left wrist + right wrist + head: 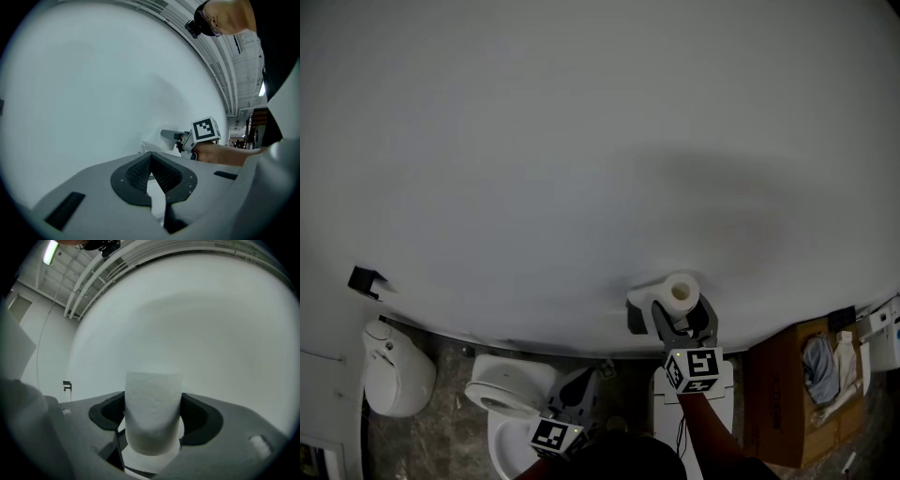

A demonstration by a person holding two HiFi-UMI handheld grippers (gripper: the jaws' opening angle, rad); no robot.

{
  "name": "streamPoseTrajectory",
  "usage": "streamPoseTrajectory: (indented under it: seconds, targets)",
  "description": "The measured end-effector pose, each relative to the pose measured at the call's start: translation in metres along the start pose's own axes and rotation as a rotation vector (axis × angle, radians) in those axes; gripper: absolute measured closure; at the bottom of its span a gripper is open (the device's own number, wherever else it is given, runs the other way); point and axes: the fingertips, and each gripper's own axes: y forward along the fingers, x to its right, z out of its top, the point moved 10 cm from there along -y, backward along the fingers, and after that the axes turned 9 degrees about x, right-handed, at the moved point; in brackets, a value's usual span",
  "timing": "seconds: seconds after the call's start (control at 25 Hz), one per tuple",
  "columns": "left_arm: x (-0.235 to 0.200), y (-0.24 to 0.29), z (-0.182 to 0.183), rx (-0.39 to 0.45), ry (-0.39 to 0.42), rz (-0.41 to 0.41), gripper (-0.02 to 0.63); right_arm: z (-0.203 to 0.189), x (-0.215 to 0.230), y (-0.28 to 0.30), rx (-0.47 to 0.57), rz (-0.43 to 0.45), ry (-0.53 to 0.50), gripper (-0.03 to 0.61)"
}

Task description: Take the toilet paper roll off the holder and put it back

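Observation:
My right gripper (682, 309) is shut on the white toilet paper roll (681, 291), raised close to the white wall. In the right gripper view the roll (152, 420) stands upright with both dark pads pressed against its sides. A dark grey holder bracket (638, 314) sits on the wall just left of the roll; whether the roll is on it cannot be told. My left gripper (577, 386) hangs low beside the toilet, its jaws (151, 157) shut with nothing between them. From the left gripper view, the right gripper's marker cube (205, 130) and a forearm show at the wall.
A white toilet (508, 394) stands below left, with a white rounded container (394, 370) farther left. A small black fitting (364, 279) is on the wall. A cardboard box (787, 398) with cloths stands at the lower right.

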Motion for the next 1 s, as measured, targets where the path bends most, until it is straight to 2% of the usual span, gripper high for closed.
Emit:
streamPoseTrajectory:
  seconds: [0.32, 0.56, 0.72, 0.88, 1.0]
  targets:
    - [0.004, 0.015, -0.005, -0.023, 0.019, 0.009, 0.601, -0.035, 0.008, 0.007, -0.099, -0.013, -0.019, 0.233]
    - [0.006, 0.014, -0.007, -0.028, -0.011, 0.035, 0.601, -0.041, 0.001, 0.008, -0.104, -0.004, -0.117, 0.232]
    - [-0.003, 0.006, -0.017, -0.037, 0.029, 0.042, 0.601, -0.043, 0.002, 0.009, -0.109, -0.017, -0.119, 0.225]
    - [-0.011, -0.006, -0.024, -0.030, 0.069, 0.030, 0.601, -0.042, 0.000, 0.011, -0.132, -0.014, -0.083, 0.165]
    - [-0.013, -0.011, -0.017, -0.008, 0.055, 0.043, 0.601, -0.041, -0.002, 0.010, -0.137, -0.020, -0.061, 0.128]
